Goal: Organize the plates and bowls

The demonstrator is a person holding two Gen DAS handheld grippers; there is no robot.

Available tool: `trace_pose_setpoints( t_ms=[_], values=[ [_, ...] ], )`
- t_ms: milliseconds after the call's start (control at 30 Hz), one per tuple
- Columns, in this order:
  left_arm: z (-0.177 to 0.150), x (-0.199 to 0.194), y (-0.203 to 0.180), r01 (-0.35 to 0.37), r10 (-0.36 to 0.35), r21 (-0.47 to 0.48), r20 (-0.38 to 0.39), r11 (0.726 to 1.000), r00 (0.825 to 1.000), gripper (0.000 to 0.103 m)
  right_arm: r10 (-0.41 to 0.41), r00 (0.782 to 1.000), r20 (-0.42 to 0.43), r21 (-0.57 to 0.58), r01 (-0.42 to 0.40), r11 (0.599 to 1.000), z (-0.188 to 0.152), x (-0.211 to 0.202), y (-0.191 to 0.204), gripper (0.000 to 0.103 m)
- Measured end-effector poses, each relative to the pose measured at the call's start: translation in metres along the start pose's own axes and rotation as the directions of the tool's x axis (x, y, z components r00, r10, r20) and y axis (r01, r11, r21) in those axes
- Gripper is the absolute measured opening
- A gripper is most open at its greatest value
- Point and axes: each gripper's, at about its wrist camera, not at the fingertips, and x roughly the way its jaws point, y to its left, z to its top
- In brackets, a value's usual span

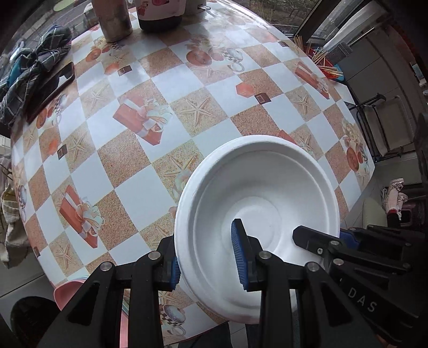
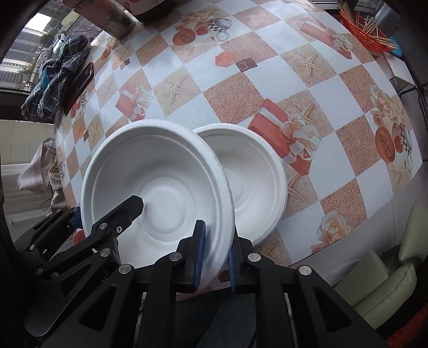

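Observation:
A white foam bowl [image 1: 256, 187] is held tilted above the table's near edge. My left gripper [image 1: 207, 263] straddles its left rim, one blue pad inside the bowl and one outside, with a gap to the rim. My right gripper [image 2: 215, 261] is shut on the same bowl's [image 2: 157, 171] right rim; its finger also shows in the left wrist view [image 1: 315, 241]. A second white bowl [image 2: 254, 176] rests on the table behind and to the right of the held one, partly hidden by it.
The table has a checkered cloth [image 1: 160, 128]. At its far side stand a metal cup [image 1: 115, 18] and a dark jar [image 1: 160, 16]. A phone [image 1: 53, 88] and a plaid cloth [image 1: 34, 72] lie at the left. A red basket of sticks [image 2: 366, 29] sits far right.

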Motion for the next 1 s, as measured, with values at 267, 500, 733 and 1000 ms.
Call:
trace_pose_setpoints(
  t_ms=[267, 500, 733, 1000],
  values=[
    [0.013, 0.019, -0.031, -0.005, 0.009, 0.088, -0.038, 0.996, 0.999, 0.047, -0.011, 1.000, 0.010, 0.055, 0.011, 0.998, 0.009, 0.003, -0.035, 0.016],
    [0.013, 0.006, -0.012, -0.010, 0.013, 0.088, -0.029, 0.996, 0.999, 0.071, -0.036, 0.999, 0.023, 0.114, 0.033, 0.993, 0.012, 0.002, -0.056, 0.086],
    [-0.016, -0.007, -0.002, 0.036, -0.024, 0.136, -0.095, 0.990, 0.995, 0.076, -0.037, 0.999, 0.004, 0.138, 0.036, 0.990, 0.000, -0.002, -0.060, 0.103],
    [-0.042, -0.010, -0.011, 0.041, -0.020, 0.171, -0.120, 0.984, 0.993, 0.076, -0.076, 0.996, 0.039, 0.033, 0.075, 0.997, -0.022, -0.001, -0.028, 0.103]
  ],
)
